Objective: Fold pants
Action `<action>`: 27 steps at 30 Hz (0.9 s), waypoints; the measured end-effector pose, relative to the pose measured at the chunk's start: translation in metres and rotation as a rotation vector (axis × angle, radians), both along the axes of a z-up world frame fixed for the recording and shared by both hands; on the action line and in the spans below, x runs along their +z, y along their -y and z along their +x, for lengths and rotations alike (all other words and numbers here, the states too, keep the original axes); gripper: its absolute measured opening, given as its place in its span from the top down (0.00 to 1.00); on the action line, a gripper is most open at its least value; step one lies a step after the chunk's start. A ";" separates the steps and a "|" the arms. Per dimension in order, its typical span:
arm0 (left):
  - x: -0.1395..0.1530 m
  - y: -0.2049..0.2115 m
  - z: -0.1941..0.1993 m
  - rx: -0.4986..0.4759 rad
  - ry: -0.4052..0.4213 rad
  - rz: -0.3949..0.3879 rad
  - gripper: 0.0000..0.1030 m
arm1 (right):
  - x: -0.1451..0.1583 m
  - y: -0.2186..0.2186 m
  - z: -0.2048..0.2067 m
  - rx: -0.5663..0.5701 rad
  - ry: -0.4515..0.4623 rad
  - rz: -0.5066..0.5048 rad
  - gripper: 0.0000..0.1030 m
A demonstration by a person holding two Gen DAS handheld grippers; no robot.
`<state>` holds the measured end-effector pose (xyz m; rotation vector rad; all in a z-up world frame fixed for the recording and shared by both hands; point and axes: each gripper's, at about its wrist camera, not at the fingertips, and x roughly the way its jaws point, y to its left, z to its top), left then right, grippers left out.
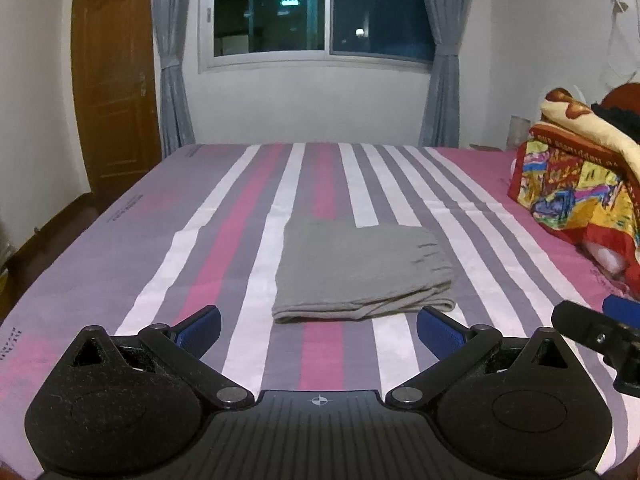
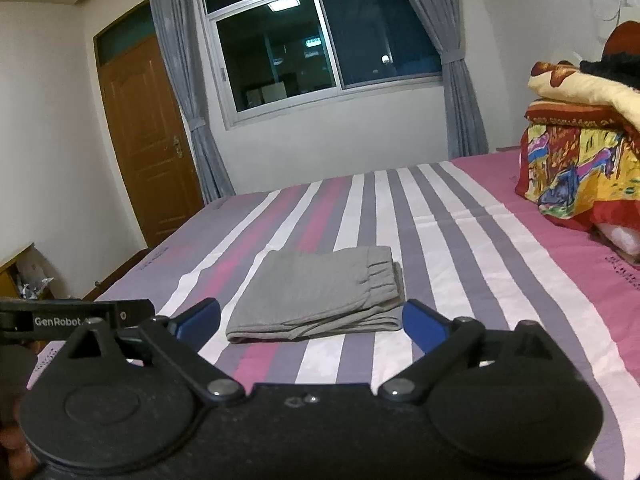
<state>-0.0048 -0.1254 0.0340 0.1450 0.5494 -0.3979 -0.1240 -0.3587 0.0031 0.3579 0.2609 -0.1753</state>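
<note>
The grey pants point(image 1: 360, 270) lie folded into a compact rectangle on the striped bed sheet point(image 1: 120, 264), with the gathered waistband on the right side. They also show in the right wrist view point(image 2: 320, 292). My left gripper point(image 1: 318, 330) is open and empty, held just short of the pants' near edge. My right gripper point(image 2: 312, 320) is open and empty, also just short of the near edge. Its blue fingertips point(image 2: 422, 322) stand to either side of the fold without touching it.
A pile of colourful blankets point(image 1: 580, 176) sits on the bed at the right. A window with grey curtains point(image 1: 320, 12) is beyond the bed, and a wooden door point(image 1: 112, 80) is at the left. The right gripper's body point(image 1: 596, 332) shows at the left view's right edge.
</note>
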 end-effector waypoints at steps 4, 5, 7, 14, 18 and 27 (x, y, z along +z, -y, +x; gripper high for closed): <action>0.003 0.001 -0.004 -0.022 -0.009 -0.020 0.00 | 0.001 -0.001 -0.004 -0.010 0.004 0.004 0.01; 0.004 0.001 -0.004 -0.023 -0.009 -0.020 0.00 | 0.001 -0.001 -0.004 -0.010 0.004 0.006 0.01; 0.006 0.003 -0.007 -0.023 0.001 0.001 0.00 | 0.000 -0.001 -0.005 -0.014 0.002 0.007 0.01; 0.011 0.003 -0.018 -0.060 0.009 -0.017 0.00 | -0.001 -0.001 -0.006 -0.021 -0.003 0.014 0.00; 0.007 -0.004 -0.018 -0.105 -0.010 -0.081 0.00 | -0.002 -0.002 -0.006 -0.021 -0.008 0.019 0.00; 0.015 0.002 -0.026 -0.058 0.050 0.003 0.00 | -0.005 -0.002 -0.002 -0.025 -0.013 0.023 0.00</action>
